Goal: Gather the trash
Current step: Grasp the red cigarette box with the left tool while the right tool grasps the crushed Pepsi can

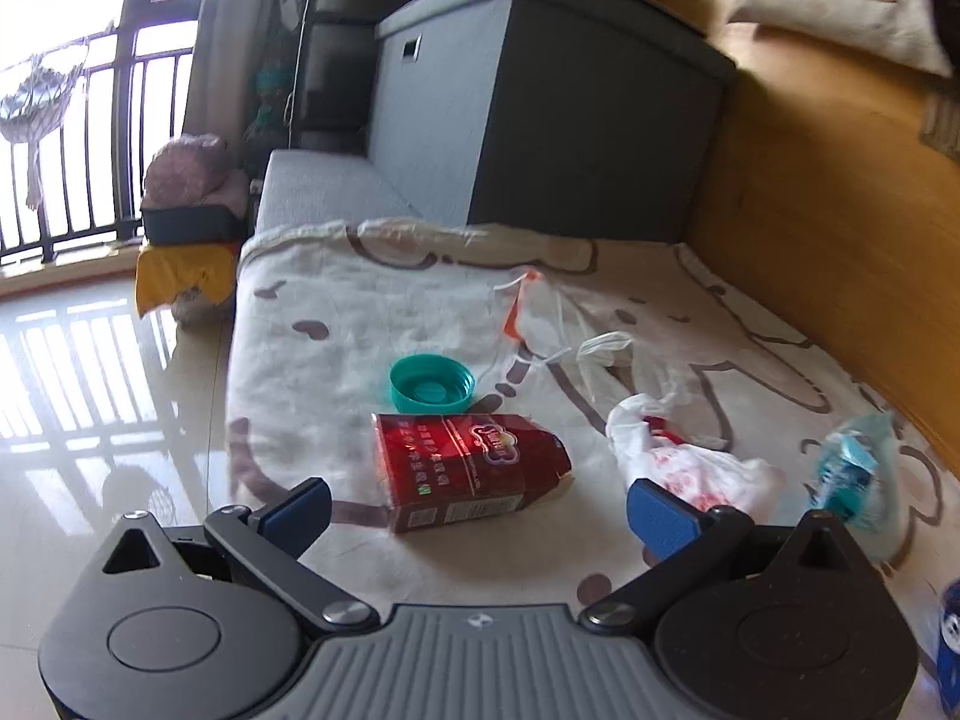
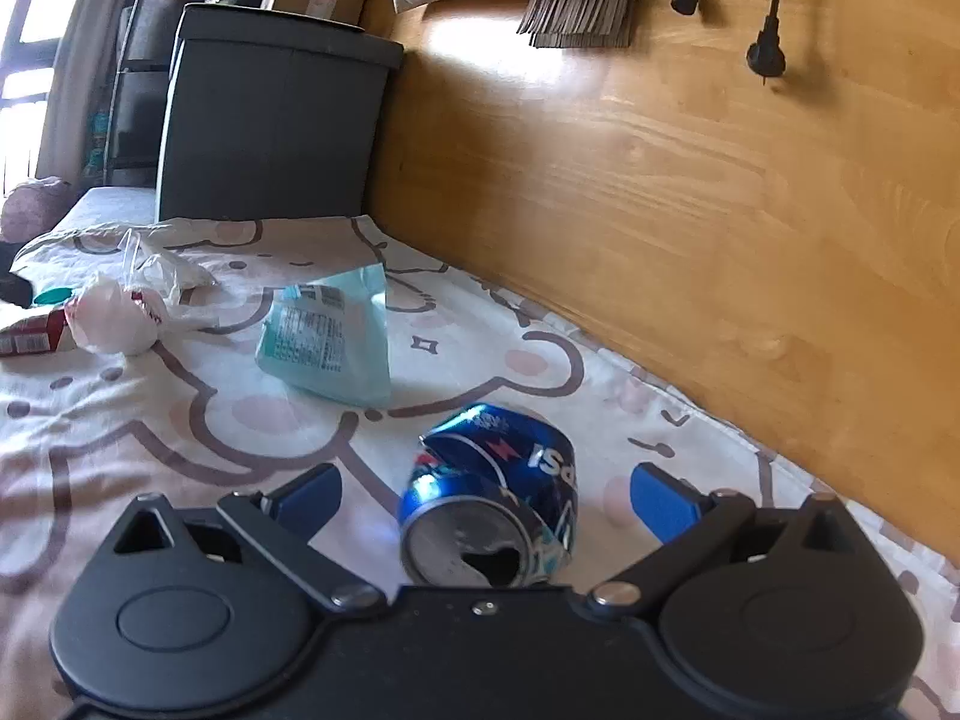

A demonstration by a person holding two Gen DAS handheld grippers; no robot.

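Hovering over the bed [image 2: 120, 438], you have both tongs spread wide and empty. Your right tongs [image 2: 486, 501] bracket the crushed blue can [image 2: 498, 498] near the bed's wall-side edge; your left tongs [image 1: 477, 510] face the red carton [image 1: 468, 468] near the floor-side edge. Next, I judge, lower and squeeze each.

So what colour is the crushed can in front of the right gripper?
Blue crushed can, clearest in the right wrist view.

On the bed sheet [image 1: 360, 312]: cap [image 1: 431, 384] behind carton [image 1: 474, 471]; crumpled bag [image 1: 684, 456] right of carton; can [image 2: 498, 492] nearest the wooden panel [image 2: 690, 180].
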